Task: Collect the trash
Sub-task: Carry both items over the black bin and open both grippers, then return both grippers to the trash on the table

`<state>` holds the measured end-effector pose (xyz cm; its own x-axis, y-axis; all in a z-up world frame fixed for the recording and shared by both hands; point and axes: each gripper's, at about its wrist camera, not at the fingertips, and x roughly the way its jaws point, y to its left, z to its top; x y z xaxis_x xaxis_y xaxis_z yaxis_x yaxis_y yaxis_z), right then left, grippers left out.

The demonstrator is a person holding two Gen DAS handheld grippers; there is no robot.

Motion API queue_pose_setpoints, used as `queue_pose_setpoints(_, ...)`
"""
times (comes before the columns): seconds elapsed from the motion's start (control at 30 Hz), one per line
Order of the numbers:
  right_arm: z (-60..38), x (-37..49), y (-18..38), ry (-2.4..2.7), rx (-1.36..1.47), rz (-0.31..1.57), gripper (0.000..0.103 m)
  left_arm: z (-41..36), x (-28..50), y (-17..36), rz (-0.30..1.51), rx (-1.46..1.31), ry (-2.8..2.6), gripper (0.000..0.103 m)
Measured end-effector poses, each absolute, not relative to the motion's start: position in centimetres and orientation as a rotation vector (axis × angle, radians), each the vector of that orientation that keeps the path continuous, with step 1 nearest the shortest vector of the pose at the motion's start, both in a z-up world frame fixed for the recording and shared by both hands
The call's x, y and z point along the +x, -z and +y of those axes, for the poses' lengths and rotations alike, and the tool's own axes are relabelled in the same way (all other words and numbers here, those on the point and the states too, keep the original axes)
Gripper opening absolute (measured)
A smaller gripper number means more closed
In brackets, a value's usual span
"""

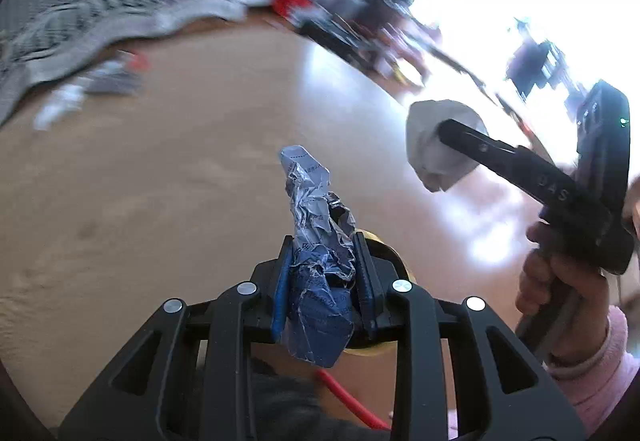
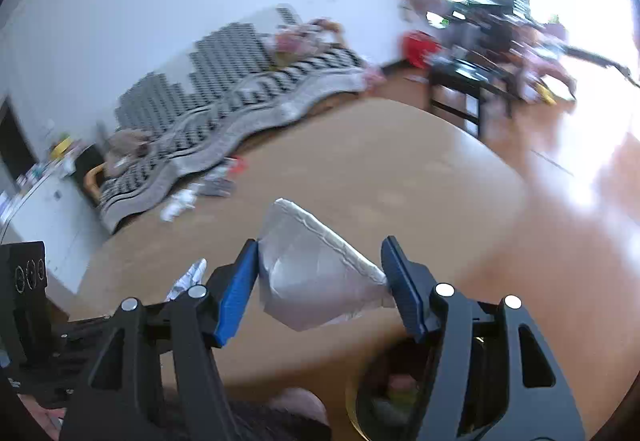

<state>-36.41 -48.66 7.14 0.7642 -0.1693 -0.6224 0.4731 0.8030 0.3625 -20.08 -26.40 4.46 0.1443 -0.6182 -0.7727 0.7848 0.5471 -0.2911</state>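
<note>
My left gripper (image 1: 322,269) is shut on a crumpled blue-and-silver printed wrapper (image 1: 312,209), which sticks up between the blue pads. In the left wrist view, the right gripper (image 1: 440,137) comes in from the right, held by a hand (image 1: 560,281) in a pink sleeve. It grips a crushed white paper cup (image 1: 432,157). The right wrist view shows that cup (image 2: 316,281) pinched between both blue pads of my right gripper (image 2: 320,281). Both grippers hang above a tan wooden table (image 1: 180,181). A gold-rimmed bin (image 2: 350,397) lies just under them.
More scraps of trash (image 2: 208,185) lie at the table's far side beside a grey striped blanket (image 2: 240,113). A black side table (image 2: 464,81) and a red object (image 2: 418,45) stand beyond. The left gripper's body (image 2: 24,281) shows at the left edge.
</note>
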Motion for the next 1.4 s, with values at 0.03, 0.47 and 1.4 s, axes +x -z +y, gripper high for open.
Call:
queue_pose_setpoints(0.03, -49.5, -38.4, -5.8, 0.387, 0.564, 0.631, 0.062, -27.7, -21.5, -3.7, 1.013, 0.231, 1.034, 0.028)
queue_pose_setpoints(0.47, -53.5, -46.9, 9.9, 0.49, 0.86, 0.862, 0.061, -36.9, -28.9, 10.9, 1.27, 0.449, 0.957, 0.028)
queue_pose_setpoints(1.4, -55.2, -43.3, 3.7, 0.615, 0.599, 0.691, 0.097, -33.5, -27.1, 3.5, 1.037, 0.316, 0.987, 0.096)
